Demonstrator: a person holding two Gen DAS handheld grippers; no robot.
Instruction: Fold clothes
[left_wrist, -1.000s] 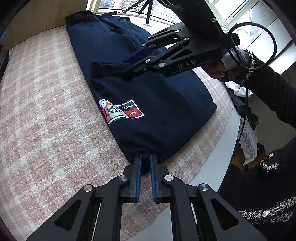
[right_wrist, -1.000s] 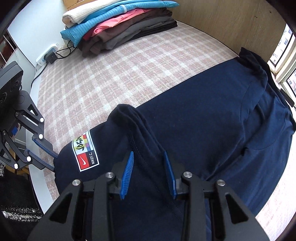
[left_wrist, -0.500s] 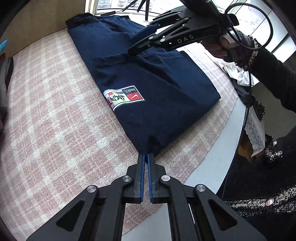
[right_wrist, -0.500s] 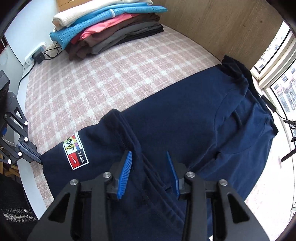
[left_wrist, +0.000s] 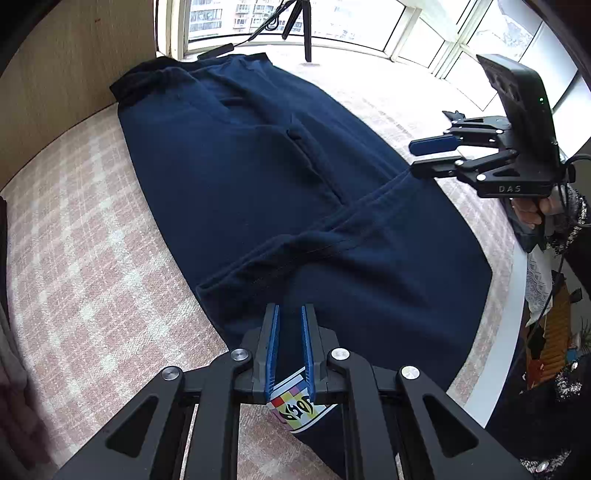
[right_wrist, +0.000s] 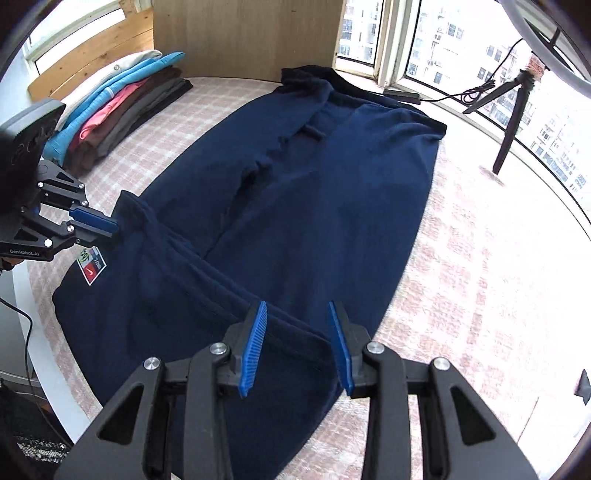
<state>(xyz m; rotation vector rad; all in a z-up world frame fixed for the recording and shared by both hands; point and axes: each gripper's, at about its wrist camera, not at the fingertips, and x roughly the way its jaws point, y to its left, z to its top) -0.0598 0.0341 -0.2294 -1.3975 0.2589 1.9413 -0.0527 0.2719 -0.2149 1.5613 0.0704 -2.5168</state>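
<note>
- Left tongs, just opening, stood released over the navy garment.
- Right tongs hung released above its folded edge on the table.

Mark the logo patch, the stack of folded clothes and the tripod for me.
logo patch (right_wrist: 91, 266): right wrist view, middle of the patch.
stack of folded clothes (right_wrist: 122, 107): right wrist view, pink layer mid-stack.
tripod (right_wrist: 511, 125): right wrist view, front leg.
</note>
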